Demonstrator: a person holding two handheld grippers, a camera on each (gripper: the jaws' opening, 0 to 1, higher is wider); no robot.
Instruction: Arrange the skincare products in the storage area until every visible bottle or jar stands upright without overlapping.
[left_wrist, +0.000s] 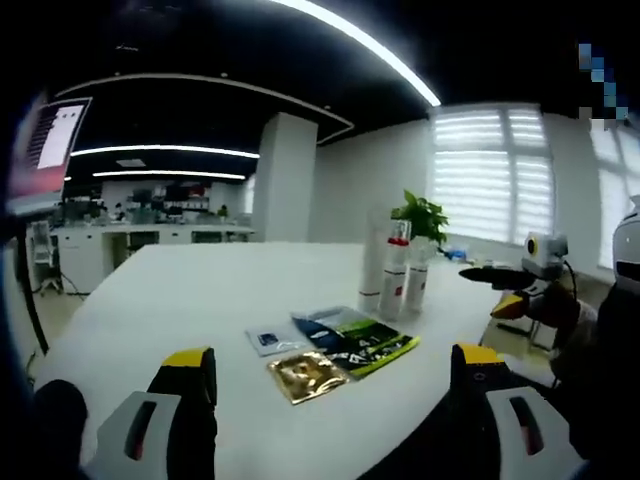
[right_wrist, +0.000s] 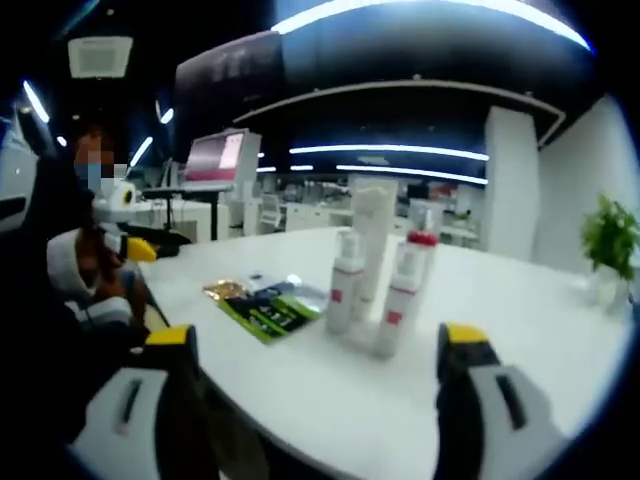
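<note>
Three skincare bottles stand upright close together on the white table (left_wrist: 180, 300): a tall white tube (left_wrist: 375, 262), a pump bottle with a red cap (left_wrist: 396, 278) and a white pump bottle (left_wrist: 418, 285). From the other side they are the tall tube (right_wrist: 372, 235), the red-capped bottle (right_wrist: 404, 295) and the white-capped bottle (right_wrist: 345, 282). My left gripper (left_wrist: 330, 370) hangs open over the near table edge, short of the bottles. My right gripper (right_wrist: 320, 385) is open too, a little before the bottles, with nothing between its jaws. Each shows in the other's view: right gripper (left_wrist: 515, 290), left gripper (right_wrist: 125, 245).
Flat sachets lie in front of the bottles: a gold one (left_wrist: 306, 377), a green and black one (left_wrist: 365, 345) and a small blue one (left_wrist: 270, 340); they are the sachets (right_wrist: 265, 305) left of the bottles. A potted plant (left_wrist: 420, 215) stands behind. A person (right_wrist: 70, 270) sits at the table edge.
</note>
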